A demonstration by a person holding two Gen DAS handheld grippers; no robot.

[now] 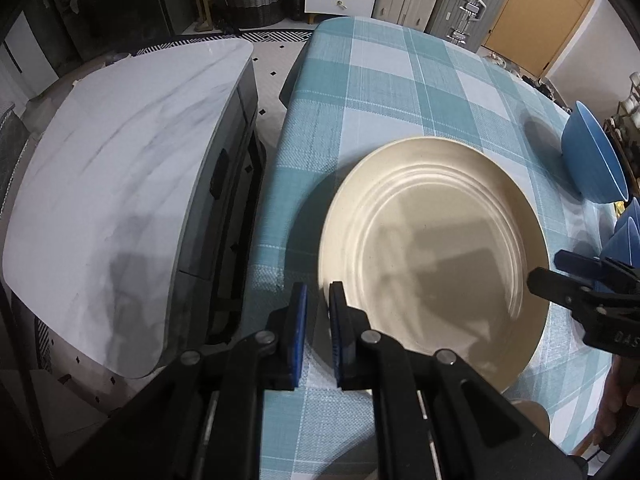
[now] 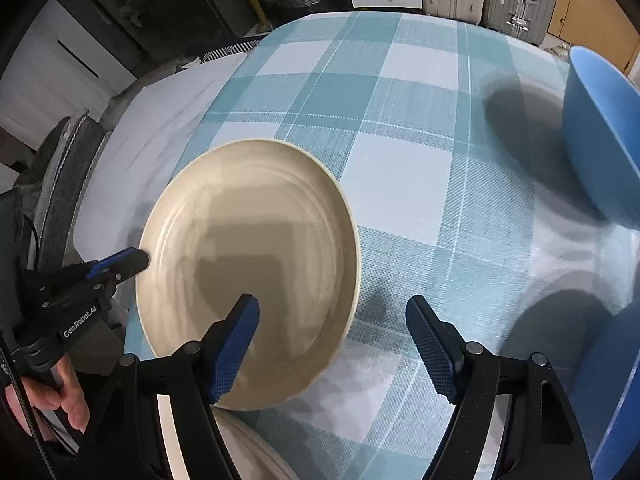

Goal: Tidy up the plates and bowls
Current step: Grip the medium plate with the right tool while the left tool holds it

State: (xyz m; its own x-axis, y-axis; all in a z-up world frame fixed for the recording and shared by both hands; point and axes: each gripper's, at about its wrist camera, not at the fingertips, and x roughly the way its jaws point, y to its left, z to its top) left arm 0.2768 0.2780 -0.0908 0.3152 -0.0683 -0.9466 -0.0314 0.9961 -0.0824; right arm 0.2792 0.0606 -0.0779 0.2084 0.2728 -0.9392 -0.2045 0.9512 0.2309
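A: Where does the round cream ribbed plate (image 1: 434, 248) sit?

B: Over the bench (image 1: 384, 92), which is covered in a teal-and-white checked cloth, near its left edge. In the right wrist view the plate (image 2: 248, 264) looks tilted and slightly blurred, so whether it rests flat on the cloth cannot be told.

A: And the left gripper (image 1: 318, 304)?

B: Its two blue-padded fingers stand a narrow gap apart at the plate's near-left rim, one finger outside, one over the plate. The right wrist view shows the left gripper (image 2: 142, 259) with its tips at that rim. They appear to pinch the rim, though contact itself is not plainly seen.

A: The right gripper (image 2: 332, 312)?

B: Spread wide, holding nothing. Its left finger hangs above the plate's near side; its right finger is over bare cloth.

A: Anything else on the bench?

B: A deep blue bowl (image 2: 604, 132) near the far right edge, and another blue bowl (image 2: 624, 384) at the near right, cut off by the frame. A marble-patterned white side table (image 1: 128, 184) stands left of the bench.
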